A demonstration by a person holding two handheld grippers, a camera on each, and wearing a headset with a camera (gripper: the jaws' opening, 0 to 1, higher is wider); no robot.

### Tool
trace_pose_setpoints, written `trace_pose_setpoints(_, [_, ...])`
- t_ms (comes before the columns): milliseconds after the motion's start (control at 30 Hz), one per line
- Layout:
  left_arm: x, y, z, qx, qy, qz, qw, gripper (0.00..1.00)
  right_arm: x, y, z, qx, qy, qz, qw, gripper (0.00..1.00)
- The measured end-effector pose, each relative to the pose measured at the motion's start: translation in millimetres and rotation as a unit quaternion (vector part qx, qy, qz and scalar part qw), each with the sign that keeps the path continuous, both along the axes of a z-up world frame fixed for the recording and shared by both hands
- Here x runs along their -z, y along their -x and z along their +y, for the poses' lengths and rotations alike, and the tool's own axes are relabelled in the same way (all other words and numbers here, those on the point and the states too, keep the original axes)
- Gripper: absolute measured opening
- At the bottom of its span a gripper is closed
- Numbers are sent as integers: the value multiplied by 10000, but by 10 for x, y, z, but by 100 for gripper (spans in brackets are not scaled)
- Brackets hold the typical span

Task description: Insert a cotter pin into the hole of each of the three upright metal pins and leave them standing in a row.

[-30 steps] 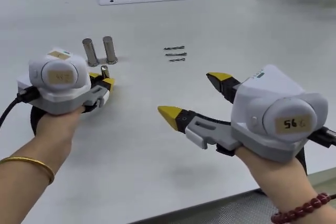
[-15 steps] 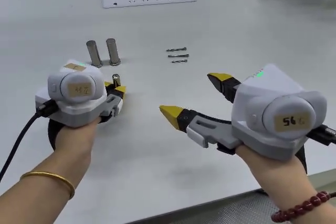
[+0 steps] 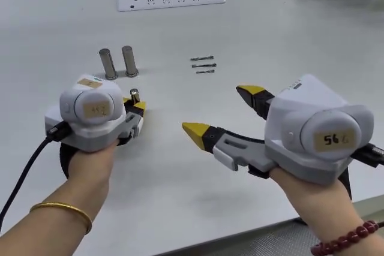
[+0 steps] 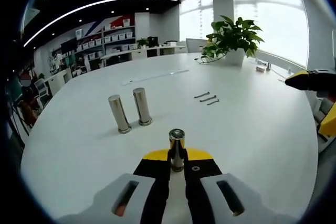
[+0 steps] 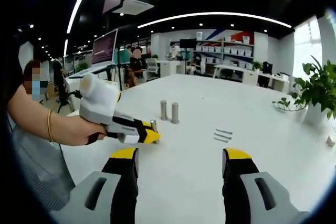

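My left claw (image 4: 177,165): clenched on short silver steel pin (image 4: 177,144); hold it vertical. My right claw (image 3: 221,110): released; should fetch one thin grey cotter pin (image 3: 203,65).

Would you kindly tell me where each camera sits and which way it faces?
Head view: on the headset, facing forward and down at the table; both hands show, holding the left tool and right tool.
Left gripper view: on the left tool, facing two standing pins and the cotter pins; its jaws are shut on a third pin.
Right gripper view: on the right tool, facing the left tool; its open jaws and the person's left arm show.
Shared: all show the standing pins and cotter pins.
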State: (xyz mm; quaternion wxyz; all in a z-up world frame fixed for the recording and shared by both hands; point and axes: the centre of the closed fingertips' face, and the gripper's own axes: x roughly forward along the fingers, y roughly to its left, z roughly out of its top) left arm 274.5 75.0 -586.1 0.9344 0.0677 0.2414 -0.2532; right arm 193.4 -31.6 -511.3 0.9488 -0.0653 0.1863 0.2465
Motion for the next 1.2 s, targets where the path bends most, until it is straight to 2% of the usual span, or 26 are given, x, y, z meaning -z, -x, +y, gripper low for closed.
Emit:
trace_pose_setpoints(200, [4, 0, 4, 7, -65, -6, 10000, 7, -2, -6, -5, 9, -21, 10, 10000, 61])
trace_pose_setpoints(467, [19, 32, 13, -4, -89, 44, 10000, 17, 23, 5, 3, -39, -13, 78, 10000, 61])
trace_pose_setpoints(600, [-52, 31, 26, 21, 25, 23, 10000, 22, 17, -12, -42, 17, -39, 90, 10000, 60])
trace_pose_setpoints(667, [-110, 40, 33, 60, 132, 32, 9999, 24, 44, -29, -87, 27, 65, 139, 9999, 59])
trace_pose_setpoints(733, [-177, 50, 48, 83, 181, -57, 9998, 27, 44, -48, -125, 47, 58, 165, 9998, 57])
trace_pose_setpoints(833, [-232, 77, 83, 141, 210, -84, 9996, 34, 19, -120, -169, 4, 163, 184, 9997, 56])
trace_pose_setpoints(967, [-269, 152, 141, 154, 336, 1, 9993, 45, -63, -265, -178, -242, 280, 138, 9992, 52])
trace_pose_setpoints(1033, [-289, 197, 173, 158, 372, 39, 9992, 49, -75, -328, -177, -353, 245, 207, 9989, 49])
trace_pose_setpoints(1100, [-321, 240, 203, 163, 390, 24, 9991, 53, -17, -369, -195, -421, 305, 405, 9978, 49])
trace_pose_setpoints(1200, [-369, 279, 241, 196, 349, -15, 9992, 60, 26, -399, -206, -576, 462, 446, 9963, 46])
